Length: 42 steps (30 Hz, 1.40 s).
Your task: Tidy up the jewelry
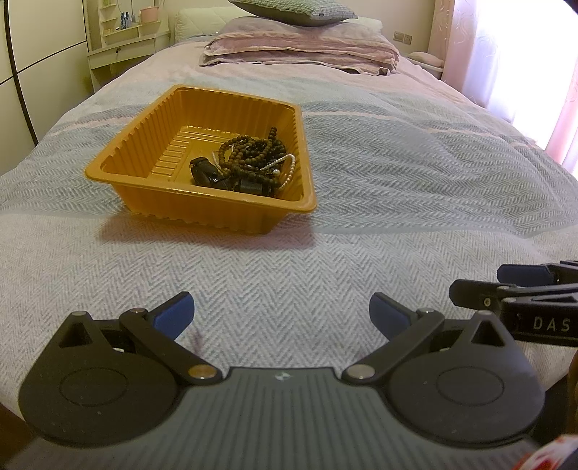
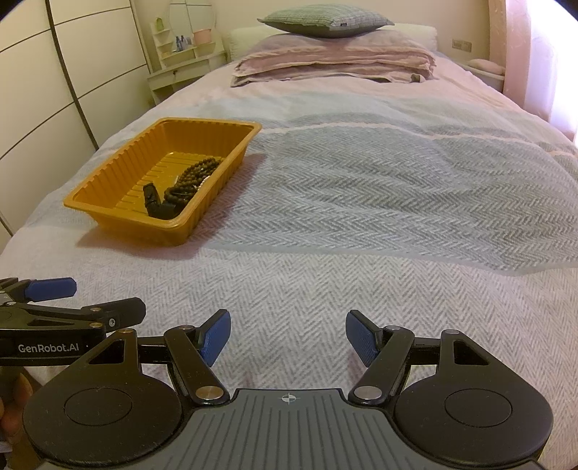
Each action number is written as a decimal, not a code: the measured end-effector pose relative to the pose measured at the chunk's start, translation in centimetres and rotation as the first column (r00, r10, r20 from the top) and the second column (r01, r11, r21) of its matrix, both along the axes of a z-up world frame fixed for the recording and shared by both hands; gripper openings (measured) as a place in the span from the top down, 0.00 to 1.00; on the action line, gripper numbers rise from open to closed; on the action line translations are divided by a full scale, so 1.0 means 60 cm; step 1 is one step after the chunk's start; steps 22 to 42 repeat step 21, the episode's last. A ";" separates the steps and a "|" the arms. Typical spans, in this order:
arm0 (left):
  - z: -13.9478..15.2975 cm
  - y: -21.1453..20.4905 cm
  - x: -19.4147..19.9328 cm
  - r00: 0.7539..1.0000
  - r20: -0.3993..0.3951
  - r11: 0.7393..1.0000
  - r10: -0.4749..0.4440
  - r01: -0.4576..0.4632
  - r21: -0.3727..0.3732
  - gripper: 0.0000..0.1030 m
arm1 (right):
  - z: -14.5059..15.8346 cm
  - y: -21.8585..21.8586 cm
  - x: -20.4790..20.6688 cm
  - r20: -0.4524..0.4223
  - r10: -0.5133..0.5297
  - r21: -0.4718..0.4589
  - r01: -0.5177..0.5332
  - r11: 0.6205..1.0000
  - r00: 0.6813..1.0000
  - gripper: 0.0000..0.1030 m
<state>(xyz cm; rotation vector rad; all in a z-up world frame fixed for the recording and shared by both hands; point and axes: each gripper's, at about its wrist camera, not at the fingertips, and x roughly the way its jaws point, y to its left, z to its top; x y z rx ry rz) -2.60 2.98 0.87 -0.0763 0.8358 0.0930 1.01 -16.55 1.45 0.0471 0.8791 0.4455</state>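
An orange ribbed plastic tray [image 1: 119, 159] [image 2: 108, 173] sits on the bed, ahead of both grippers and to the left. Inside it lie a tangle of brown bead strands [image 1: 253, 152] [image 2: 195, 173], a white pearl string [image 1: 289, 170] and a black watch-like piece [image 1: 206, 171] [image 2: 151, 200]. My left gripper [image 1: 281, 318] hovers over the bedspread short of the tray, open, with nothing between its blue pads. My right gripper [image 2: 288, 336] is open too, empty, to the right of the left one. Each gripper shows at the edge of the other's view.
The bed is covered by a grey and pink herringbone blanket [image 1: 397, 202] [image 2: 361, 202]. Folded pink bedding with a grey pillow [image 1: 292, 11] [image 2: 325, 21] lies at the head. A cream shelf unit [image 1: 123, 39] and wardrobe doors [image 2: 43, 79] stand on the left, a curtain [image 1: 523, 54] on the right.
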 end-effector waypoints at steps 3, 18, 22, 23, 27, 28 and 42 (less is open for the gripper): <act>0.000 0.000 0.000 1.000 0.000 1.000 0.000 0.000 0.000 0.00 | 0.000 0.000 0.000 0.000 0.001 0.000 -0.001 1.000 1.000 0.32; -0.001 -0.001 0.002 1.000 0.005 1.000 -0.008 0.008 0.004 0.00 | 0.001 0.002 0.002 0.001 0.003 0.001 -0.003 1.000 1.000 0.32; -0.003 0.000 0.002 1.000 0.007 1.000 -0.006 0.006 -0.002 0.00 | 0.000 0.004 0.002 0.000 0.003 0.001 -0.003 1.000 1.000 0.32; -0.003 0.000 0.002 1.000 0.007 1.000 -0.006 0.006 -0.002 0.00 | 0.000 0.004 0.002 0.000 0.003 0.001 -0.003 1.000 1.000 0.32; -0.003 0.000 0.002 1.000 0.007 1.000 -0.006 0.006 -0.002 0.00 | 0.000 0.004 0.002 0.000 0.003 0.001 -0.003 1.000 1.000 0.32; -0.003 0.000 0.002 1.000 0.007 1.000 -0.006 0.006 -0.002 0.00 | 0.000 0.004 0.002 0.000 0.003 0.001 -0.003 1.000 1.000 0.32; -0.003 0.000 0.002 1.000 0.007 1.000 -0.006 0.006 -0.002 0.00 | 0.000 0.004 0.002 0.000 0.003 0.001 -0.003 1.000 1.000 0.32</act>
